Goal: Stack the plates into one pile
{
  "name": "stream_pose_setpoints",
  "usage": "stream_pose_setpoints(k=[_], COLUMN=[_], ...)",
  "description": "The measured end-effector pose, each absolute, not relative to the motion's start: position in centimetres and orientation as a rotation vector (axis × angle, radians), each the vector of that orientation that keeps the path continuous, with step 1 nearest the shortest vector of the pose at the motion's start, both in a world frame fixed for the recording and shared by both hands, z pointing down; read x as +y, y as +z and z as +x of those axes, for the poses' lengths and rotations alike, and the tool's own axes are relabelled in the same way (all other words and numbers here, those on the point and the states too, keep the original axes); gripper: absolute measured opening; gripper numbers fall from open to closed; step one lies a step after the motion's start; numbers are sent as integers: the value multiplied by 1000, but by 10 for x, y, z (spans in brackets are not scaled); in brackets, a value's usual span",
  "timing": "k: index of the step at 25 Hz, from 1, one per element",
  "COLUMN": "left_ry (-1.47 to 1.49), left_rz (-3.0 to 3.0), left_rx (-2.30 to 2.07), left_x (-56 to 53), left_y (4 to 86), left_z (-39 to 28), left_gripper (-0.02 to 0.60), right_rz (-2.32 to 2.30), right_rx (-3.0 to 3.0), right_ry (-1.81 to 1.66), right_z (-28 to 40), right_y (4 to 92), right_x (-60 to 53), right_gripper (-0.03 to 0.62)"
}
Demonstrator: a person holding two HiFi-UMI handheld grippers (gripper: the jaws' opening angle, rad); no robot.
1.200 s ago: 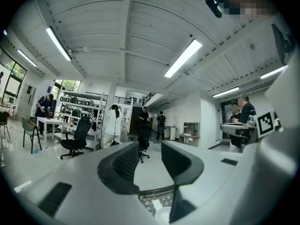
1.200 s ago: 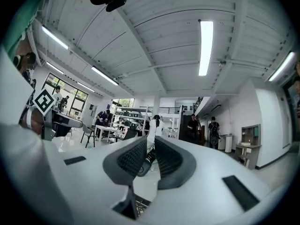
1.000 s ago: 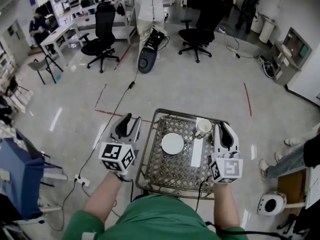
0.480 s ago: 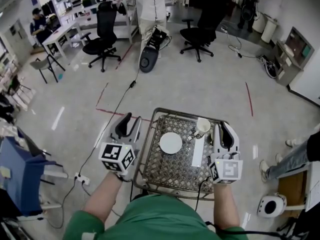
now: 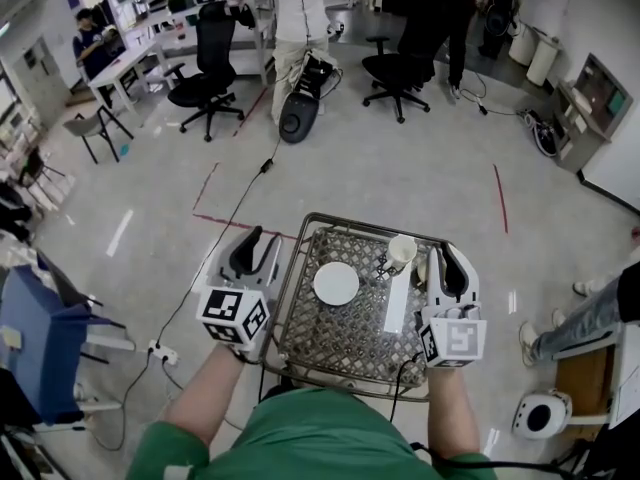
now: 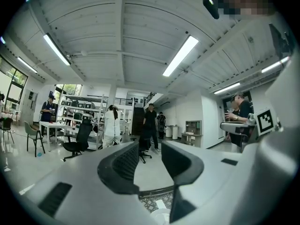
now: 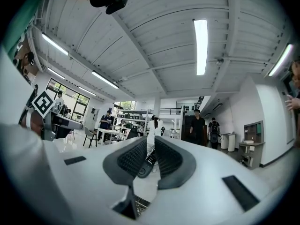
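Plate [image 5: 336, 284] between left gripper [image 5: 261, 241] and right gripper [image 5: 446, 258], apparently outside jaws

I can't read any words or numbers here. The only signs are black-and-white square patterns, one on the left cube [image 5: 233, 313] and one on the right cube [image 5: 452, 338].

Round white plate [image 5: 336, 284] lies flat, face up, on the wire-mesh table [image 5: 340, 343], left of centre. At its three o'clock, close but apart, lies a long narrow white dish [image 5: 397, 303], running twelve to six.
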State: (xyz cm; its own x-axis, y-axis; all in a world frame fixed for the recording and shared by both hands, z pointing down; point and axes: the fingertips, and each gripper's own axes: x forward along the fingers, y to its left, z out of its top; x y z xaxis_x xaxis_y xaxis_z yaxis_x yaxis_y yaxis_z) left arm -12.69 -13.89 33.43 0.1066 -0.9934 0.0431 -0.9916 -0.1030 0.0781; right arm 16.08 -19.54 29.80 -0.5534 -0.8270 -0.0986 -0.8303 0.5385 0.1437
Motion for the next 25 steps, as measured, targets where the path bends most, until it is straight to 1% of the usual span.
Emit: stream_pose_setpoints(k=[13,25], left_ry=[20,97], left_rz=[2252,2275], left_rx=[-2041,-1991], left_x=[-139,-142], left_y=[348,369], left_z=[-98,-90], left_gripper=[161,161], right_rz=[-1455,-1513], right_rx=[2750,2749], right_ry=[244,223], right_z=[192,200], right_y=[305,322], right_x=[-192,-183], right_gripper=[63,63])
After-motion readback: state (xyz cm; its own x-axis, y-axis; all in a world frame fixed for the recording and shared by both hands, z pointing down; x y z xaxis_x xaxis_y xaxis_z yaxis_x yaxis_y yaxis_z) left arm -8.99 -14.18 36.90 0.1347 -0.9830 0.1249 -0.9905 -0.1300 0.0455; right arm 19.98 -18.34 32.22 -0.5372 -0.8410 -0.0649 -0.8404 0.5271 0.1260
